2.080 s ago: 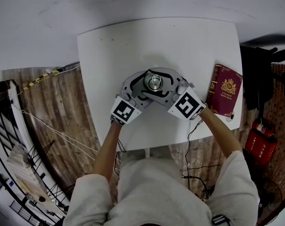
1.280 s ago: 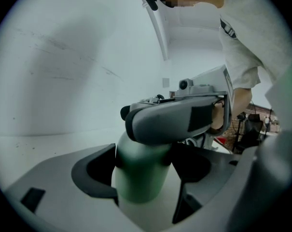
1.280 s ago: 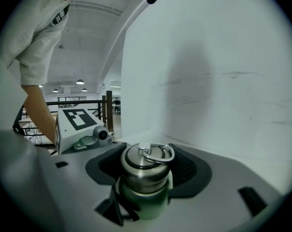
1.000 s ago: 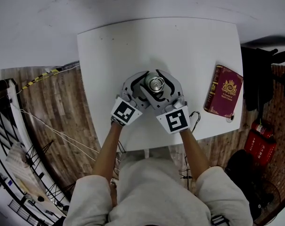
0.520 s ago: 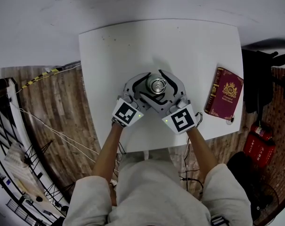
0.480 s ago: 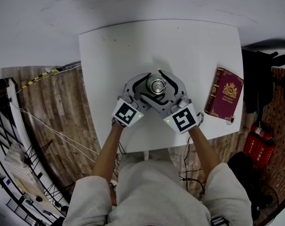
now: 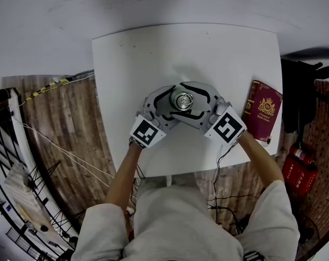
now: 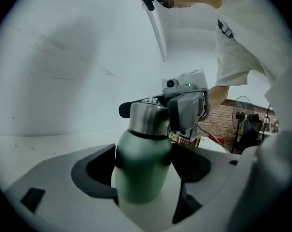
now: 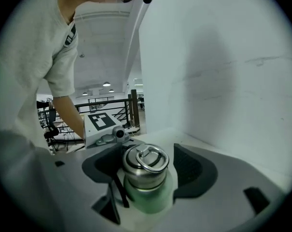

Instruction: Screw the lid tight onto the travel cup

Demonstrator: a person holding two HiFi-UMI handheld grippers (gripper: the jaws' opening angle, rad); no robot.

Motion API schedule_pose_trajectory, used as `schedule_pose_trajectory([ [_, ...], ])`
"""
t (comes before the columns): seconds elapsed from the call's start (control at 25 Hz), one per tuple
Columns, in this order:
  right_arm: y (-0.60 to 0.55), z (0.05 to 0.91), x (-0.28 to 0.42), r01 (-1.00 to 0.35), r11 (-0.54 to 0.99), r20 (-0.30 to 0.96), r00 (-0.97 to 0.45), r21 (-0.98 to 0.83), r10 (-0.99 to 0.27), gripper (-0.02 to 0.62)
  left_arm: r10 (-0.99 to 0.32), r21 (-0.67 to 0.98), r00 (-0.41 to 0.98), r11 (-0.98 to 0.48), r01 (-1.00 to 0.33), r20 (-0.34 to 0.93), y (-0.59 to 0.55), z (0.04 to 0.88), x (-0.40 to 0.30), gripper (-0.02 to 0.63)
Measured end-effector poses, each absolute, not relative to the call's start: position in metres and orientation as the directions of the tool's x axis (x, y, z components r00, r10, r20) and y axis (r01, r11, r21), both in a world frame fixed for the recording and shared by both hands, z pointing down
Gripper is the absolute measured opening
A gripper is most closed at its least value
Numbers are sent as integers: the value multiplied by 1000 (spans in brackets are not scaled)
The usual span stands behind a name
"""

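A green travel cup (image 8: pixel 140 173) with a steel lid (image 9: pixel 145 170) stands upright on the white table (image 7: pixel 153 53). In the head view the cup (image 7: pixel 182 99) sits mid-table, ringed by both grippers. My left gripper (image 8: pixel 146 172) is shut on the green body, low down. The right gripper (image 9: pixel 149 170) sits higher, at lid level, and its jaws are closing. The lid, topped by a ring handle (image 9: pixel 152 157), is between them, and a gap shows on its right side. The right gripper's body (image 8: pixel 185 105) shows behind the lid in the left gripper view.
A dark red book with a gold crest (image 7: pixel 266 109) lies at the table's right edge. A white wall rises just behind the table. Wooden floor, loose cables and a red extinguisher (image 7: pixel 297 166) lie beyond the edges.
The right gripper has swung round the lid from the front toward the right, with its jaws looser than a second ago. Cup and left gripper have stayed put.
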State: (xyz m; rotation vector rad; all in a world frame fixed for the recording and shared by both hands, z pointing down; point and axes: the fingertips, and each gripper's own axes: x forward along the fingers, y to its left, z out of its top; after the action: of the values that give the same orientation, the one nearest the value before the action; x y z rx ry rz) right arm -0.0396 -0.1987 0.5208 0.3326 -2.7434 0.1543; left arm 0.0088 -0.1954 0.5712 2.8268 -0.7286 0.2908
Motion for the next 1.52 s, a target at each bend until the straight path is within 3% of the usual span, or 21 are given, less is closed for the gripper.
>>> schedule_pose_trajectory([
  [0.4,-196,521,-44,-211,975,357,-918,-66,-174,261,-442,152,862,-861,-485,248,-196,570,9,341],
  [0.88,-205,518,-39,-454,890,296,-856,-41,-423,259,-449,152,860,-858,-490,242,-195,570,9,341],
  [1.52,-218,513,-29,-767,640,214,-632,-41,-745,259,-457,149,857,-855,-497,238,-196,571,10,341],
])
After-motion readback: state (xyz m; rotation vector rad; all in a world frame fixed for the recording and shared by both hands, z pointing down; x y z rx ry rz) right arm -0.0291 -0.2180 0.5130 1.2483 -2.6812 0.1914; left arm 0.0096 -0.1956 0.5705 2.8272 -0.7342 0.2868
